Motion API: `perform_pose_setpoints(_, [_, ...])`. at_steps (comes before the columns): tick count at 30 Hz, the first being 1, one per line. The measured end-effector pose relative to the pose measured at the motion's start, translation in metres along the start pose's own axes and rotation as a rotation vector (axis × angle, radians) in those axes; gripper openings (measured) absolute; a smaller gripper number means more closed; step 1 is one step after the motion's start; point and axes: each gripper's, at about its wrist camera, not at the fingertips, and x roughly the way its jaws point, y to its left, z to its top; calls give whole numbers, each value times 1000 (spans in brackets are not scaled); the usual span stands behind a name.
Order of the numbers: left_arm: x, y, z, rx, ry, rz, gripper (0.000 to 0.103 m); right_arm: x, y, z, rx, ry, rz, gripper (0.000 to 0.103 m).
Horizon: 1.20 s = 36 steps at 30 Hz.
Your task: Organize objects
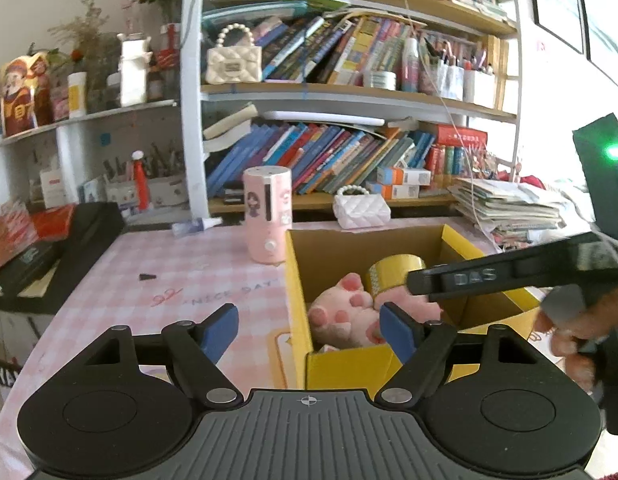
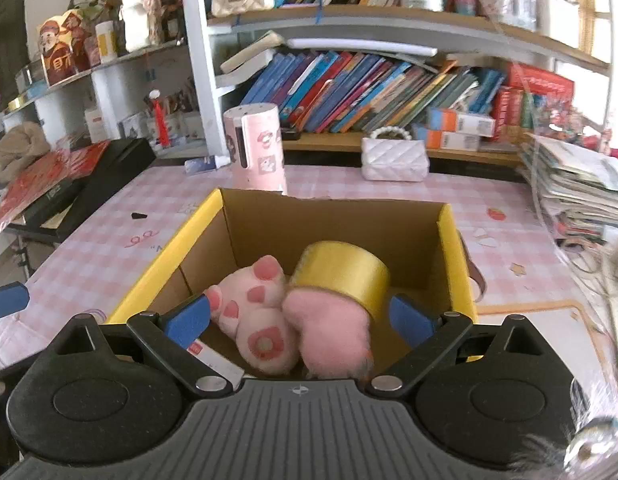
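A yellow cardboard box (image 2: 453, 248) stands open on the pink checked table. Inside lie a pink plush paw toy (image 2: 265, 312) and a roll of yellow tape (image 2: 345, 276); both also show in the left wrist view, the toy (image 1: 341, 320) and the tape (image 1: 393, 272). My right gripper (image 2: 299, 320) is open just above the box's near edge, with the toy between its blue pads, not touching. It shows in the left wrist view as a black body over the box. My left gripper (image 1: 309, 330) is open and empty over the box's left wall (image 1: 295, 292).
A pink cylindrical device (image 2: 257, 148) and a white quilted purse (image 2: 393, 158) stand behind the box. A small black piece (image 2: 138, 215) lies on the table at left. A black box with red books (image 2: 69, 184) is at far left, a paper stack (image 2: 577, 184) at right, bookshelves behind.
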Motion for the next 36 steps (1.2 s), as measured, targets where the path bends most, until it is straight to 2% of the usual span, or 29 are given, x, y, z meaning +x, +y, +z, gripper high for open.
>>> perform_pose_setpoints(7, [-24, 21, -12, -43, 26, 51, 84, -43, 21, -23, 54, -43, -89, 97])
perform_pose_setpoints(9, [-30, 26, -17, -49, 43, 67, 88, -52, 30, -31, 62, -53, -113, 97])
perform_pose_setpoints(19, [-62, 39, -39, -17, 82, 134, 98, -90, 80, -86, 74, -73, -233, 99])
perform_pose_setpoints(24, [-70, 41, -50, -3, 122, 139, 99, -97, 96, -103, 71, -47, -247, 103])
perform_pose_setpoints(36, [-80, 42, -63, 19, 165, 150, 101, -107, 113, -123, 90, 22, -260, 103])
